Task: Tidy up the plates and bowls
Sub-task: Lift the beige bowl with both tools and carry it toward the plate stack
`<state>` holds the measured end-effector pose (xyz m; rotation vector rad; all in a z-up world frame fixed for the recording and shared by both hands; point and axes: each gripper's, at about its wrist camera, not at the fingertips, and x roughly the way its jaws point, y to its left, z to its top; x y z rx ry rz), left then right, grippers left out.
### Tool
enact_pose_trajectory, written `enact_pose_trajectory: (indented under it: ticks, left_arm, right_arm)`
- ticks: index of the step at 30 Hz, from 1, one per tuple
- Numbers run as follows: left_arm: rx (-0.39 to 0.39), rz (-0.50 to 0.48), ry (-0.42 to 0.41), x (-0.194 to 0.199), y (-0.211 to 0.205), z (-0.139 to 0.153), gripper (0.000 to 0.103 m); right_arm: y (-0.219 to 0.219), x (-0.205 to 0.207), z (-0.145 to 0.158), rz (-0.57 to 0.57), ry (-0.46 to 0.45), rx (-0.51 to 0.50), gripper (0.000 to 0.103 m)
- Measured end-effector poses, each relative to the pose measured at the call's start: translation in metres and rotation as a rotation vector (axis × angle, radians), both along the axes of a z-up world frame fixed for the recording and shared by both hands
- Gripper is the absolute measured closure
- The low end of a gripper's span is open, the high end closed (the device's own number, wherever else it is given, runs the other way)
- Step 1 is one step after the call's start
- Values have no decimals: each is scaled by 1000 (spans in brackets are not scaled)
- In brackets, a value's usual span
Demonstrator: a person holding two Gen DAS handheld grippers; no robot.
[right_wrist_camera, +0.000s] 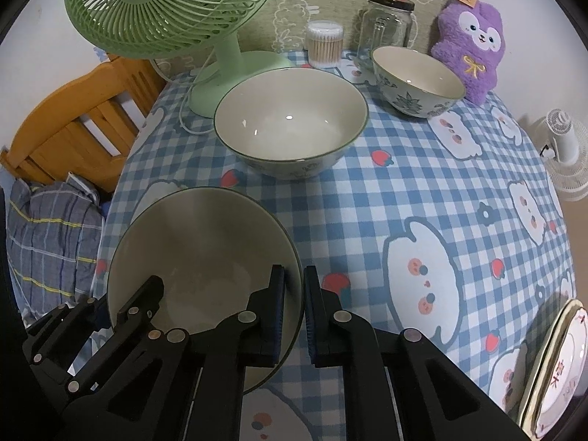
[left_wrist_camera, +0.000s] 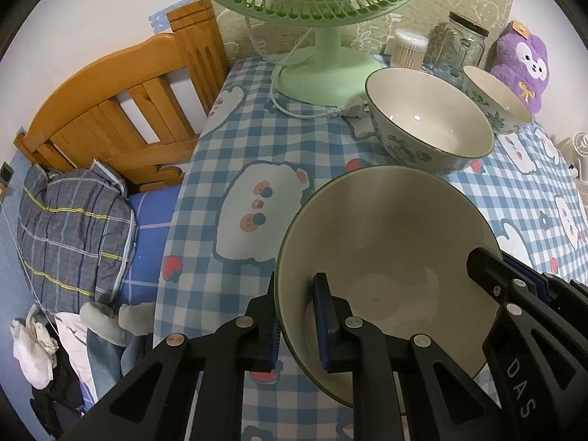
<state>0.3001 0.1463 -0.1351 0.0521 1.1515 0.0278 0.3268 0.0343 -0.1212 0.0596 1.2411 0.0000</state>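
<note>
A cream bowl with a dark green rim (left_wrist_camera: 389,242) is held above the checked tablecloth by both grippers. My left gripper (left_wrist_camera: 297,316) is shut on its left rim, one finger inside and one outside. My right gripper (right_wrist_camera: 294,305) is shut on its right rim (right_wrist_camera: 205,242); it also shows in the left wrist view (left_wrist_camera: 492,275). A larger floral bowl (left_wrist_camera: 430,117) (right_wrist_camera: 290,117) stands beyond it mid-table. A smaller floral bowl (left_wrist_camera: 492,92) (right_wrist_camera: 419,73) stands further back right.
A green fan (right_wrist_camera: 172,11) stands at the back left, its cord (left_wrist_camera: 312,110) trailing near the large bowl. A cotton swab tub (right_wrist_camera: 325,42), glass jar (right_wrist_camera: 389,22) and purple plush (right_wrist_camera: 470,40) line the back. A gold-rimmed plate (right_wrist_camera: 558,367) lies at the front right. A wooden bed frame (left_wrist_camera: 121,106) is left of the table.
</note>
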Motion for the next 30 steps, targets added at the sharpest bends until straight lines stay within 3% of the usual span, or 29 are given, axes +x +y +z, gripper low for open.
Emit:
enact_pose_trajectory:
  ticks: [18, 30]
  left_arm:
    - [1, -32, -40, -31, -33, 25, 90]
    - [9, -18, -89, -69, -80, 54, 90]
  right_arm:
    - [-38, -39, 35, -21, -43, -8, 90]
    - [-85, -72, 66, -10, -82, -7, 90]
